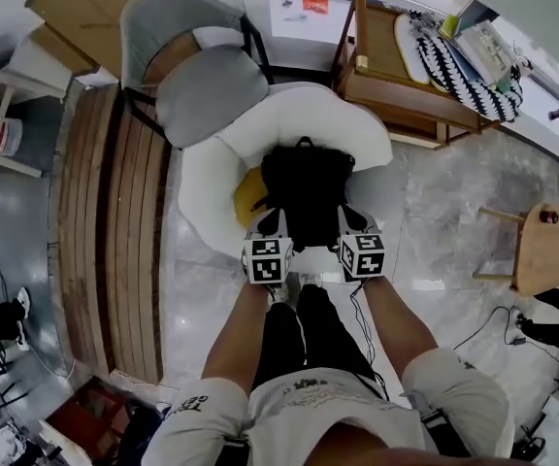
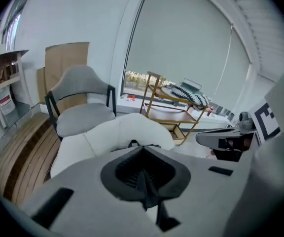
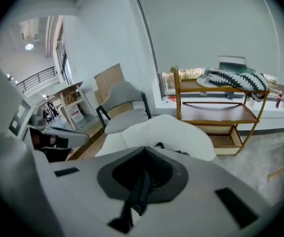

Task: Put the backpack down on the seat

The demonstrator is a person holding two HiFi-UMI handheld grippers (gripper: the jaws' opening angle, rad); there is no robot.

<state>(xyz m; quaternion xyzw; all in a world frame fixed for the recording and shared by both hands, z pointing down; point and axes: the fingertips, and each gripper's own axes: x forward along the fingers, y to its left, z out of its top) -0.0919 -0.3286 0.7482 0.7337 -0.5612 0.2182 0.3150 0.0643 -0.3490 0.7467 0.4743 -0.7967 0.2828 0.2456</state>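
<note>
A black backpack point(image 1: 304, 187) stands upright on the seat of a white armchair point(image 1: 216, 158), its back against the chair's backrest. My left gripper point(image 1: 268, 231) is at the pack's lower left and my right gripper point(image 1: 355, 229) at its lower right. In the left gripper view the left gripper point(image 2: 144, 179) is shut on a black backpack strap point(image 2: 151, 194). The right gripper view has the right gripper point(image 3: 142, 179) shut on the other black strap point(image 3: 136, 196). Over the jaws only the pack's top loop point(image 2: 132, 143) shows.
A yellow cushion point(image 1: 250, 200) lies beside the pack on the armchair. A grey chair point(image 1: 202, 85) stands behind it to the left, a wooden shelf unit point(image 1: 396, 81) to the right. A slatted wooden platform point(image 1: 115, 231) runs along the left, and a small wooden stool point(image 1: 542, 250) stands at right.
</note>
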